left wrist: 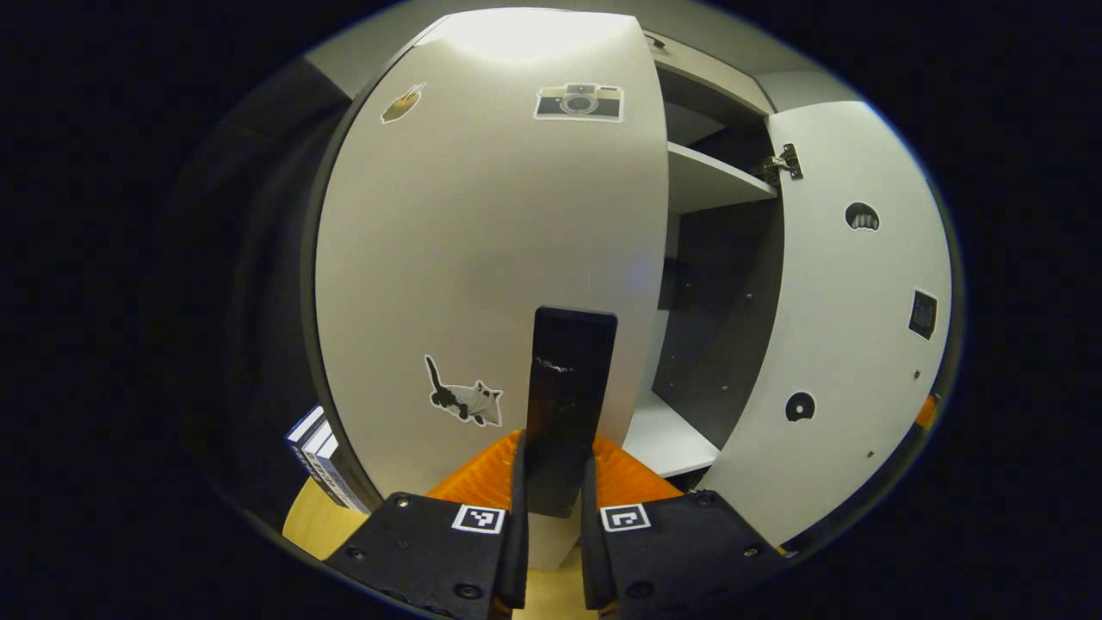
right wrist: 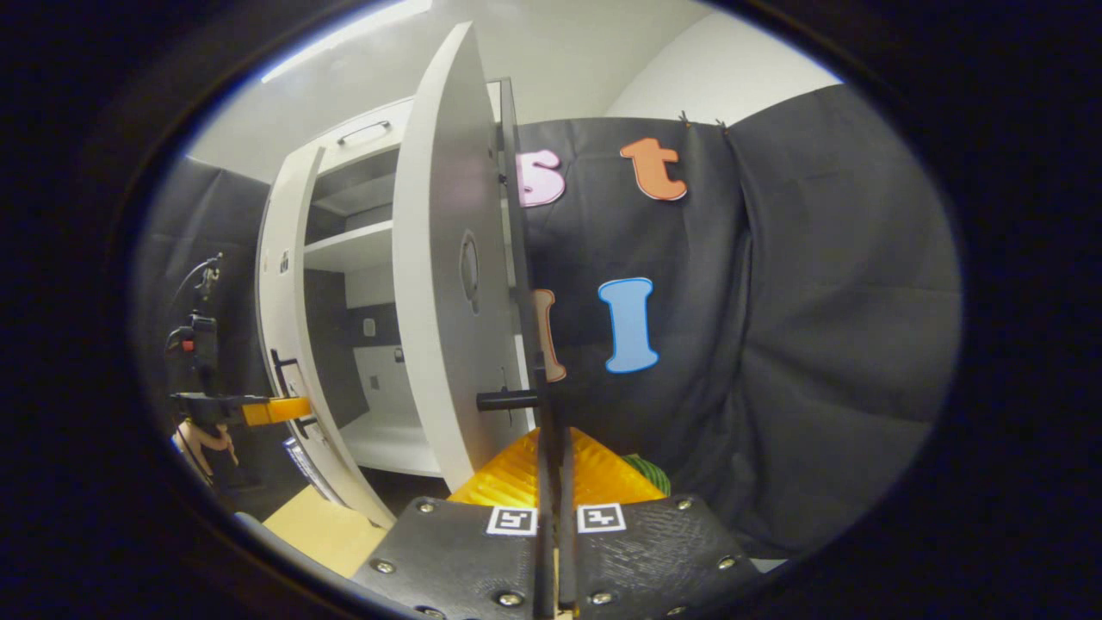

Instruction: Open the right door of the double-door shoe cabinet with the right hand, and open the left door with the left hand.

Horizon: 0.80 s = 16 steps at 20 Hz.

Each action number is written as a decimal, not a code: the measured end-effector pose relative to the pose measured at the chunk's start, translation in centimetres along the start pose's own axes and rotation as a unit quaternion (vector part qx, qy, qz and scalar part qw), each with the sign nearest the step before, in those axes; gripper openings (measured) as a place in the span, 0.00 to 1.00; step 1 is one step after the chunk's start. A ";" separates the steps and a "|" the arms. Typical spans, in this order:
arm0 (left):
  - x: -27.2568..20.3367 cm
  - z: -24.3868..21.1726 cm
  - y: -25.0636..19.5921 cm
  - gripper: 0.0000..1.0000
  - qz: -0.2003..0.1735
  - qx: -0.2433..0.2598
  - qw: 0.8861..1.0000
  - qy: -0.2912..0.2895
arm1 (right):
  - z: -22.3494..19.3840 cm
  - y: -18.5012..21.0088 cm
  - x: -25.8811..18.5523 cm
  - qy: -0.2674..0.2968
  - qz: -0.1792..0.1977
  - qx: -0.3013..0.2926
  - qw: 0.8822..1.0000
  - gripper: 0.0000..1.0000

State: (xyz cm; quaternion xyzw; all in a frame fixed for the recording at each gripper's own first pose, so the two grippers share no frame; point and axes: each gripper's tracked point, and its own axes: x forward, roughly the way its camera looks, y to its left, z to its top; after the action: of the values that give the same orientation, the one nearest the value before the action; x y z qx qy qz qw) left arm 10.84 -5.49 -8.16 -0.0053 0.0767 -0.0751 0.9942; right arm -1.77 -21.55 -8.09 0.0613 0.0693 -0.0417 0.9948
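Observation:
The white left door [left wrist: 482, 250] of the shoe cabinet carries several stickers and stands close in front of me in the left gripper view. Its black upright handle [left wrist: 572, 370] sits between the fingers of my left gripper [left wrist: 557, 456], which is shut on it. The right door [left wrist: 861, 301] is swung wide open, baring the shelves [left wrist: 715, 181]. In the right gripper view that right door [right wrist: 448, 284] shows nearly edge-on. My right gripper [right wrist: 554, 448] is shut on its thin black handle [right wrist: 541, 379]. Far left, a hand holds the left gripper [right wrist: 219, 405] at the left door [right wrist: 284, 327], which stands partly open.
A stack of books [left wrist: 314, 448] leans beside the cabinet's lower left corner on a light wooden surface [left wrist: 314, 525]. Black cloth wall [right wrist: 775, 344] hangs close behind the open right door. A green striped object [right wrist: 647, 472] lies low beside my right gripper.

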 end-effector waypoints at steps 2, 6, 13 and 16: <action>-0.6 -0.1 0.1 0.26 -0.003 -0.002 1.000 0.002 | 0.0 -0.1 0.0 -0.001 0.003 0.002 1.000 0.03; -1.3 -0.3 0.3 0.27 -0.001 -0.001 1.000 0.005 | 0.0 -0.1 0.1 -0.003 0.008 0.009 1.000 0.03; -2.9 -0.6 0.9 0.27 0.003 -0.004 1.000 0.010 | -0.1 0.0 0.2 -0.002 0.011 0.004 1.000 0.03; -3.8 -0.6 1.2 0.27 0.005 -0.009 1.000 0.013 | -0.2 0.0 0.2 0.000 0.013 0.006 1.000 0.03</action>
State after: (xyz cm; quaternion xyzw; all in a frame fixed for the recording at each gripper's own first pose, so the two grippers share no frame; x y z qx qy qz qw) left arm 7.24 -3.72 -8.22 -0.0128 0.0907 -0.0699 0.9933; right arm -1.60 -21.54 -8.27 0.0680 0.0686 -0.0287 0.9949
